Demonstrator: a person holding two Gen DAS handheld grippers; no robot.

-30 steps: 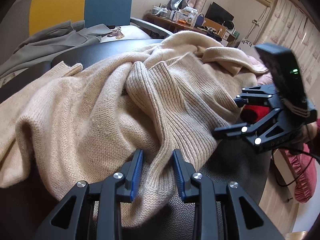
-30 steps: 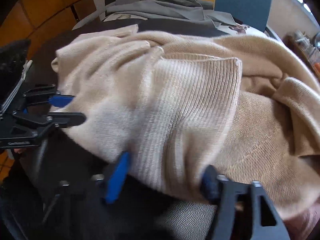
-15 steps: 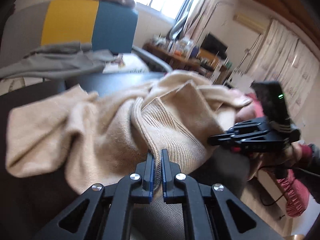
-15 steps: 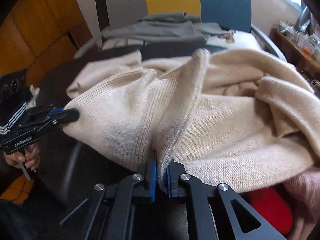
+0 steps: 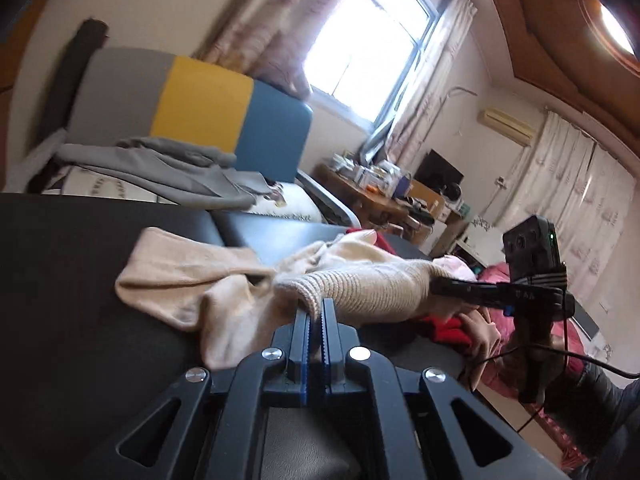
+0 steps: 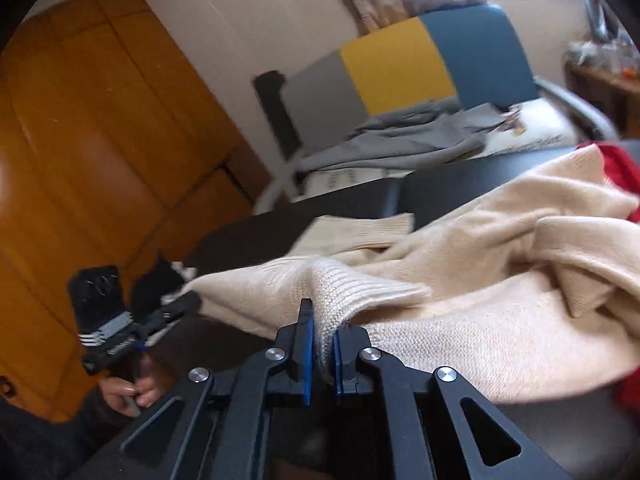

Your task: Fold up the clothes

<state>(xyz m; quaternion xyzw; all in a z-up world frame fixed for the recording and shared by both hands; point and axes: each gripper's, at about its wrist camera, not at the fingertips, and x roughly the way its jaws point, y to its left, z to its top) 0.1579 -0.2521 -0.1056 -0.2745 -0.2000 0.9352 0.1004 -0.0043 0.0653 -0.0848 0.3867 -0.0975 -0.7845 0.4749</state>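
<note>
Beige sweater (image 5: 360, 284) lies crumpled across black table (image 5: 72, 280) near window (image 5: 360, 52).

Both wrist views low, close, facing across shared beige sweater (image 5: 360, 284) (image 6: 500, 280)

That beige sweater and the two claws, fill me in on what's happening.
A person holds a claw in each hand. The left claw and the right claw are each shut on the ribbed hem of the beige sweater, stretching it between them above the dark table. No fold is made yet.
</note>
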